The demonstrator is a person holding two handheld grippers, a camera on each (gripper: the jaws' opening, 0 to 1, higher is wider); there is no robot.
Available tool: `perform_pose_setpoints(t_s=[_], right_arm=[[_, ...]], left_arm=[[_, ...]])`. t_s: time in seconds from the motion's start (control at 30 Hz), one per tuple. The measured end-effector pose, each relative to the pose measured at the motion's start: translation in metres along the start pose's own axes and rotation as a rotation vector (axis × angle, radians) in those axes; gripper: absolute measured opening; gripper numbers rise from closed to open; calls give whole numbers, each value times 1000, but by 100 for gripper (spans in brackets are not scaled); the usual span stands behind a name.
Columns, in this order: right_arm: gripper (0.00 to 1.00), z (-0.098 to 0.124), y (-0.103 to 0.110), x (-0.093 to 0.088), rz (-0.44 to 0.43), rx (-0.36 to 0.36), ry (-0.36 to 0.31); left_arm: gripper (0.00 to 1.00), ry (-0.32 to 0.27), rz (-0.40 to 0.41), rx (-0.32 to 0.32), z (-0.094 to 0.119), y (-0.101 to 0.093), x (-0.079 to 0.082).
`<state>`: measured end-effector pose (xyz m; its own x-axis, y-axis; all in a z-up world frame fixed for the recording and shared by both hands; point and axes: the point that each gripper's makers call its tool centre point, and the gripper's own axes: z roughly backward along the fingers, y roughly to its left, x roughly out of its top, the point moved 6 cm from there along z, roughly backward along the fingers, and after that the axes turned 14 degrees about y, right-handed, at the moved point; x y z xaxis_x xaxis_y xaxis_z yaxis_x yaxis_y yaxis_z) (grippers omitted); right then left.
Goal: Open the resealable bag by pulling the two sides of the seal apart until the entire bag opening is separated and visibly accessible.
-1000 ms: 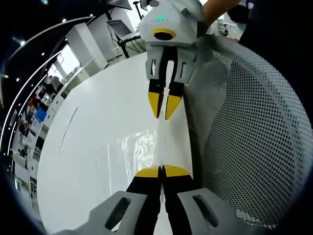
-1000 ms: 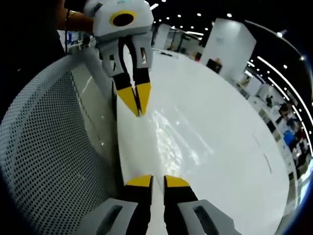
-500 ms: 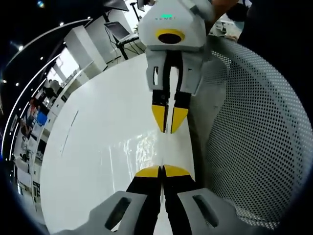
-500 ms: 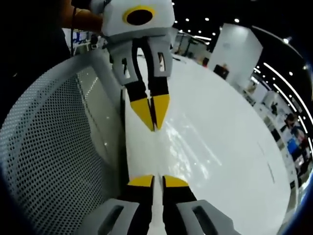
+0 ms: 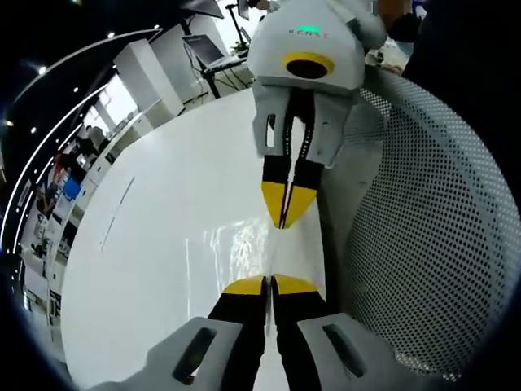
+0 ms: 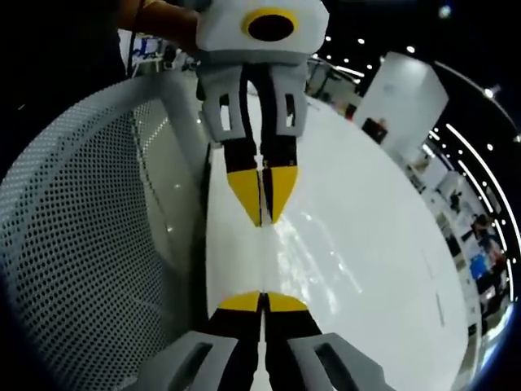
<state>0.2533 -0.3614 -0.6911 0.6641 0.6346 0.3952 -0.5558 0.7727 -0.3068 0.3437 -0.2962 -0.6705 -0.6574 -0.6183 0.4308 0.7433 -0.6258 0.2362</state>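
A clear resealable bag (image 5: 236,244) hangs over the white table, visible mostly as glints and as a thin edge running between the two grippers. In the left gripper view my left gripper (image 5: 269,284) is shut on that edge at the bottom. The right gripper (image 5: 283,205) faces it from above, tips together on the same edge. In the right gripper view my right gripper (image 6: 262,301) is shut on the bag (image 6: 313,248), and the left gripper (image 6: 262,197) points down at it, close by. A person's hand holds each gripper.
A white perforated mesh surface (image 5: 431,212) curves close along one side of both grippers, also seen as mesh (image 6: 81,236) in the right gripper view. The white table (image 5: 155,244) spreads to the other side. Office furniture and people stand far behind.
My right gripper's jaws have gone from slightly apart to shut on the bag's edge. The two grippers have come closer together.
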Motion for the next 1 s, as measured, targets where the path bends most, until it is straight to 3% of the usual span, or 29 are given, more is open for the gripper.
perform_pose_setpoints(t_s=[0.1,0.2,0.23,0.47,0.63,0.77,1.0], right_arm=[[0,0,0,1,26,-8,8],[0,-1,0,2,59,-15,18],[0,-1,0,3,68,-15,17],[0,-2,4,9,133,-19,23],[0,-2,5,11,155,-16,25],[0,-2,7,12,191,-27,40],[0,1,5,18,211,-39,32]], left_arm=[[18,-8,39,-11,4,1,-2],[25,-53,139,-45,11,1,0],[26,-36,160,-52,13,3,-1],[23,-56,179,-17,17,16,10],[21,-10,168,-1,8,21,10],[19,-13,174,-35,4,19,15],[14,34,150,-77,-6,12,16]])
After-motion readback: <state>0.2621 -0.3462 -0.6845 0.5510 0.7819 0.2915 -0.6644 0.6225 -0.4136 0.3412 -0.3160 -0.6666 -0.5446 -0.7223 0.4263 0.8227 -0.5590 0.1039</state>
